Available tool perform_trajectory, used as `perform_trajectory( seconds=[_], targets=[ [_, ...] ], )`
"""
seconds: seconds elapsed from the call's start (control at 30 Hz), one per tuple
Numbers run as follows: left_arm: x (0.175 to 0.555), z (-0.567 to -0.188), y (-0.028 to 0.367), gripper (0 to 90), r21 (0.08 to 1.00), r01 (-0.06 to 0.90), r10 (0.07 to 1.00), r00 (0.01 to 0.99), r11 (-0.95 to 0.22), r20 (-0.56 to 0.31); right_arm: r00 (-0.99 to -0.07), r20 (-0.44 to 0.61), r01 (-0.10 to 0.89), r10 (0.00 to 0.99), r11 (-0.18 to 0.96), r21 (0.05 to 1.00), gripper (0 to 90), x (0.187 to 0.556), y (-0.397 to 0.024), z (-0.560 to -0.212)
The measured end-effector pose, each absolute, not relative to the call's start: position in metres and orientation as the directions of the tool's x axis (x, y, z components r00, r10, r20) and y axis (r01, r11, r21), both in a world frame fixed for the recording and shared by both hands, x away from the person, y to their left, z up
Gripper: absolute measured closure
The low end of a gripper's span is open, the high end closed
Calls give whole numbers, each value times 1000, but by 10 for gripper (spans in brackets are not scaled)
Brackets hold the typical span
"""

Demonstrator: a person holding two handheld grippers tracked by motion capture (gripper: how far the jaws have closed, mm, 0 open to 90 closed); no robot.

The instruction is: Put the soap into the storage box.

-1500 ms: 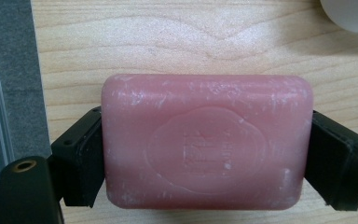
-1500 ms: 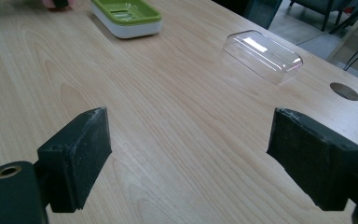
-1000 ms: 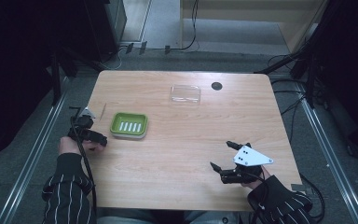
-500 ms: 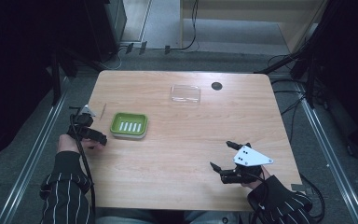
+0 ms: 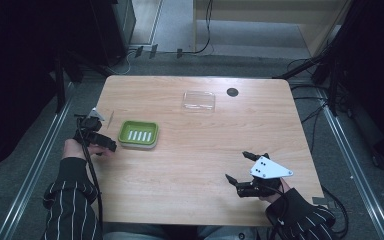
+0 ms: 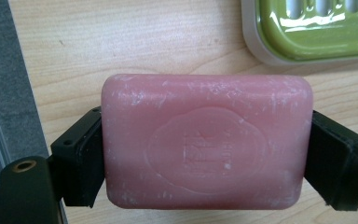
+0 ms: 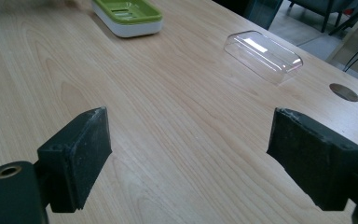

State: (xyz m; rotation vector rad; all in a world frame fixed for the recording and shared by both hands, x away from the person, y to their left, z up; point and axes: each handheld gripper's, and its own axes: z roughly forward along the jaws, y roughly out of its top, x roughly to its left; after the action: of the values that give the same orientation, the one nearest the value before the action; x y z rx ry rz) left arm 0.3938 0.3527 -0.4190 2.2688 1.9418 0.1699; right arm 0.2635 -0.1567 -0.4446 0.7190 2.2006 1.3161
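Note:
A pink bar of soap (image 6: 206,142) with a stamped oval on its face sits between the two black jaws of my left gripper (image 6: 205,158), which is shut on it just above the wood. That left gripper (image 5: 96,136) hangs at the table's left edge, right beside the green soap dish (image 5: 138,134), whose corner (image 6: 307,30) lies close ahead of the soap. My right gripper (image 5: 241,166) rests near the front right of the table, open, nothing between its pads (image 7: 77,156). The green dish (image 7: 128,16) lies far ahead of it.
A clear plastic lid (image 5: 198,100) lies at the back middle of the wooden table (image 5: 205,145), the same lid (image 7: 263,56) ahead and right of my right gripper. A round cable hole (image 5: 232,92) sits behind it. Dark floor and rails flank the table.
My left gripper has shifted slightly toward the table's near left edge while holding the soap. The right gripper has stayed put.

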Motion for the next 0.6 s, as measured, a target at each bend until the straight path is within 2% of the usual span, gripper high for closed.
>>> perform_trajectory(
  seconds=[0.6],
  targets=[
    [398,-408,335,138,215,957,979,202,-195,-14,-749,-128,197,650,403,894,138,263,-157,-445]
  ],
)
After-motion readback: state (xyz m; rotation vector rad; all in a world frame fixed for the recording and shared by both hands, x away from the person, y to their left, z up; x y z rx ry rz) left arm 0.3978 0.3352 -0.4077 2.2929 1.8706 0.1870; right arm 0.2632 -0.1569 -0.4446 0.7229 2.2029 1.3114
